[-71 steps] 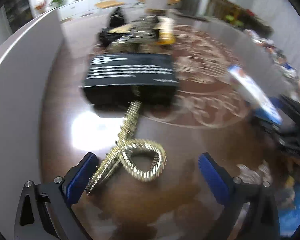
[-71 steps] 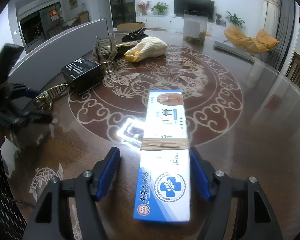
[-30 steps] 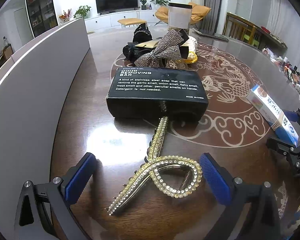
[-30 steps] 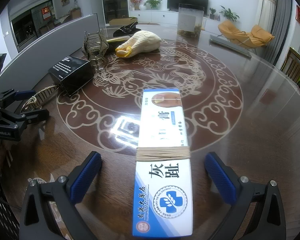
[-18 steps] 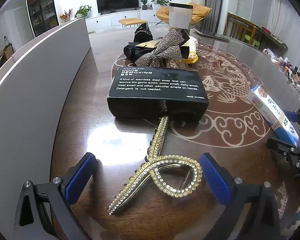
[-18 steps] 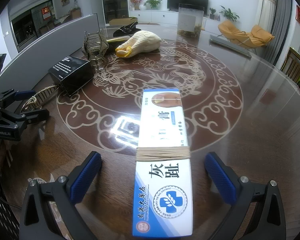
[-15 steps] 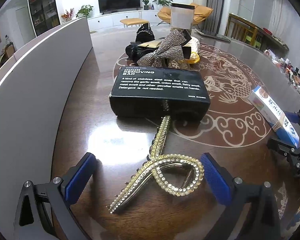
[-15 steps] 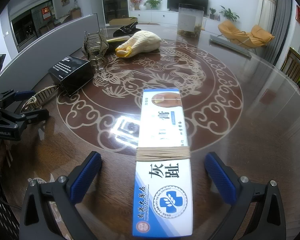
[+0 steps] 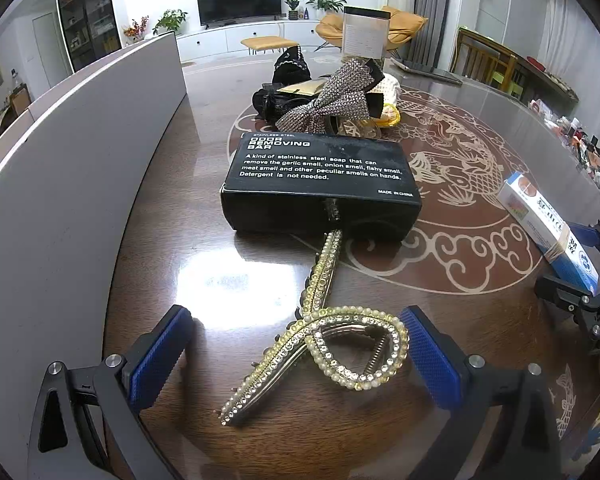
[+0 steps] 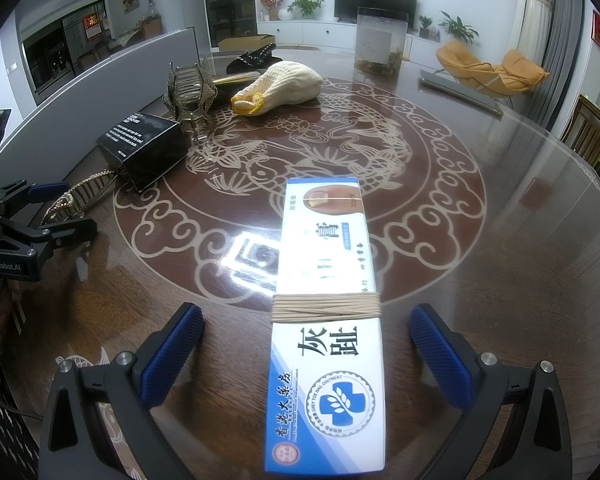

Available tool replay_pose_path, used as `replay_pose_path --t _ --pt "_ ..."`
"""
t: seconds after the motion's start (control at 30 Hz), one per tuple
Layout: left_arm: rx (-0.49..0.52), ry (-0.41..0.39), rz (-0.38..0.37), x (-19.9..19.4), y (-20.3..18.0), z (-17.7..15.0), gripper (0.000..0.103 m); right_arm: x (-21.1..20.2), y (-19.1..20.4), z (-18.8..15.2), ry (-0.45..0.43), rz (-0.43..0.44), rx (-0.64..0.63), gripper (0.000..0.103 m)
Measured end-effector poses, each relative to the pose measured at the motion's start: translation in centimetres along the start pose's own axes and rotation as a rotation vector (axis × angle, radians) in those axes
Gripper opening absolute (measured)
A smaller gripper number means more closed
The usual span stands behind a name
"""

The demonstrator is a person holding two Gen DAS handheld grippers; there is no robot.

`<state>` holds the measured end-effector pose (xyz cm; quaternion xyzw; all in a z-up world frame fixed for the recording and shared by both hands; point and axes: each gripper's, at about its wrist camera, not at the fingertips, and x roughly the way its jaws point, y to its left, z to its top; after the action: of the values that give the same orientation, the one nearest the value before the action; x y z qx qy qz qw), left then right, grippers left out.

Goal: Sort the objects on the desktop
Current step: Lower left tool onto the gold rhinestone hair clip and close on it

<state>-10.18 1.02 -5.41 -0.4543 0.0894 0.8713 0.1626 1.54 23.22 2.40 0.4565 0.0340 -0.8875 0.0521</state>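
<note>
A gold rhinestone hair clip lies on the brown table between the open jaws of my left gripper; its looped end almost touches the right pad. Its far tip reaches a black box. A white and blue ointment box bound with a rubber band lies flat between the open jaws of my right gripper, apart from both pads. The ointment box also shows in the left wrist view, and the clip and left gripper show in the right wrist view.
A sparkly bow clip, a black pouch, a cream knitted bag and a clear container stand further back. A grey panel runs along the left edge of the table. A dragon pattern covers the middle.
The right jaws opened from close around the ointment box to wide apart. The left gripper stopped moving and has since shifted only slightly; the clip stays between its open jaws.
</note>
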Motion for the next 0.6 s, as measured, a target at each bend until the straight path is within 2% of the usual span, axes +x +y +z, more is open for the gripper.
replay_pose_path --t 0.2,0.37,0.4,0.43,0.5,0.53,0.6 --pt "0.005 0.004 -0.002 0.0 0.1 0.0 0.103 0.0 0.0 0.0 0.000 0.000 0.000 0.103" --pt "0.062 0.015 -0.040 -0.2 0.3 -0.1 0.103 0.0 0.0 0.0 0.000 0.000 0.000 0.103" --pt "0.067 -0.002 -0.044 -0.5 0.2 -0.2 0.078 0.0 0.0 0.0 0.000 0.001 0.000 0.103" --pt "0.072 -0.030 -0.056 -0.9 0.1 -0.1 0.060 -0.1 0.0 0.0 0.000 0.001 0.000 0.103" --pt "0.055 -0.027 -0.060 -1.1 -0.2 0.1 0.052 0.0 0.0 -0.1 0.000 0.001 0.000 0.103" --pt "0.034 -0.046 -0.078 -1.4 -0.2 0.0 0.051 0.0 0.0 -0.1 0.000 0.001 0.000 0.103" --pt "0.020 -0.054 -0.064 -1.7 -0.5 -0.5 0.051 0.0 0.0 -0.1 0.000 0.001 0.000 0.103"
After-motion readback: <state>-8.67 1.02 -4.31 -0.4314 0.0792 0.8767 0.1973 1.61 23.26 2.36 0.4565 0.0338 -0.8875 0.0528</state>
